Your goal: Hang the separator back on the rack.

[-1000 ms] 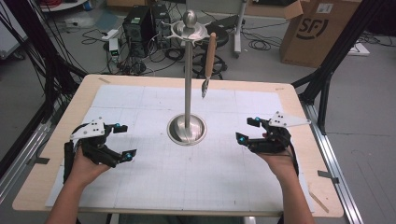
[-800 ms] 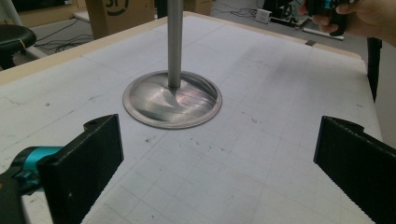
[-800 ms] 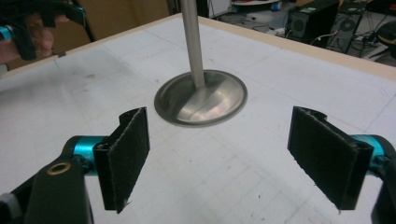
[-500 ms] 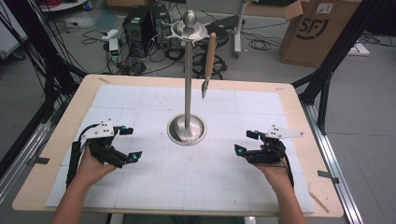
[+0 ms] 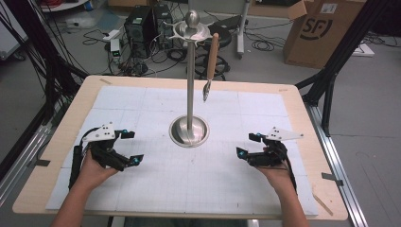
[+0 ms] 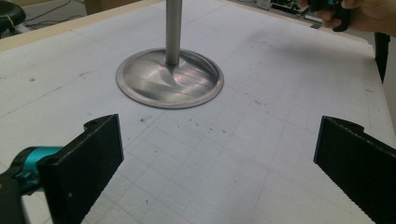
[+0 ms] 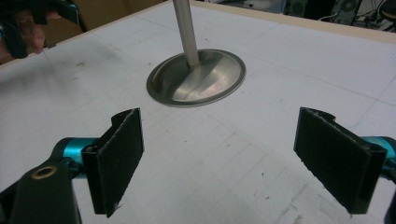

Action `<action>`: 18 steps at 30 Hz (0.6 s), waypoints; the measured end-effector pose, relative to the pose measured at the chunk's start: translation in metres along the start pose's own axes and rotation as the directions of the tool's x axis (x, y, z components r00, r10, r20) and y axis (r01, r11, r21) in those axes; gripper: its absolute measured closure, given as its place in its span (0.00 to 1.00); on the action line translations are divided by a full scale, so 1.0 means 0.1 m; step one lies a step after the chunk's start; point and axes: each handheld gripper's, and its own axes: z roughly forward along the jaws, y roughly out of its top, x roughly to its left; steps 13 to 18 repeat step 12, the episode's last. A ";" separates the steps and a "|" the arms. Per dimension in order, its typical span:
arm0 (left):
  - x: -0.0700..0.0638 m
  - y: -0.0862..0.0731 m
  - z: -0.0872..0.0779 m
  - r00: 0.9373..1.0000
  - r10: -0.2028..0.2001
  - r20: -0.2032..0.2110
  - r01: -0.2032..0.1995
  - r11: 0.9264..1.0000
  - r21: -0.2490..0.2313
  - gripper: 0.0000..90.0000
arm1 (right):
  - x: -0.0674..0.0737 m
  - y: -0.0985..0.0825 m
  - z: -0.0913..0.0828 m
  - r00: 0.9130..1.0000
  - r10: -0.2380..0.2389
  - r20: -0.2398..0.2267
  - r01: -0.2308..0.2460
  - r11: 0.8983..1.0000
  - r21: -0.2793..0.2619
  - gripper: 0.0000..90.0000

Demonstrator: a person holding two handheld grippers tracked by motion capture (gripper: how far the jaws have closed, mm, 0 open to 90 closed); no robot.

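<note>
Both tongs, left tongs [image 5: 126, 147] and right tongs [image 5: 249, 144], gaped empty; wooden-handled utensil [image 5: 210, 64] hung untouched on tall steel stand [image 5: 190, 85], nothing started.

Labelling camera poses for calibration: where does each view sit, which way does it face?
High view: above the person's side, facing forward and down; both forearms, left gripper, right gripper.
Left gripper view: on the left gripper, low, facing the stand.
Right gripper view: likewise, open jaws at bottom.
Shared: the stand's base.
</note>
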 end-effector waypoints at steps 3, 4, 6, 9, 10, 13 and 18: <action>0.00 0.00 0.00 1.000 -0.001 -0.002 0.001 1.000 0.004 0.02 | 0.00 -0.01 0.02 1.000 -0.003 0.000 0.003 1.000 0.011 0.17; 0.00 0.00 0.00 1.000 -0.001 -0.001 0.001 1.000 0.004 0.02 | 0.00 -0.01 0.02 1.000 -0.006 0.001 0.005 1.000 0.013 0.17; 0.00 0.00 0.01 1.000 -0.002 -0.004 0.002 1.000 0.006 0.02 | 0.00 -0.01 0.02 1.000 -0.005 -0.001 0.005 1.000 0.016 0.17; 0.01 -0.01 0.02 1.000 -0.003 -0.006 0.003 1.000 0.018 0.02 | -0.01 -0.01 0.02 1.000 0.002 -0.001 -0.002 1.000 0.017 0.17; 0.01 -0.01 0.03 1.000 -0.002 -0.007 0.003 1.000 0.021 0.02 | -0.02 -0.01 0.02 1.000 -0.002 0.000 0.002 1.000 0.016 0.17; 0.01 -0.02 0.04 1.000 -0.004 -0.011 0.005 1.000 0.027 0.02 | -0.02 -0.01 0.02 1.000 0.004 0.000 -0.004 1.000 0.020 0.17; 0.01 -0.02 0.04 1.000 -0.004 -0.011 0.005 1.000 0.027 0.02 | -0.02 -0.01 0.02 1.000 0.004 0.000 -0.004 1.000 0.020 0.17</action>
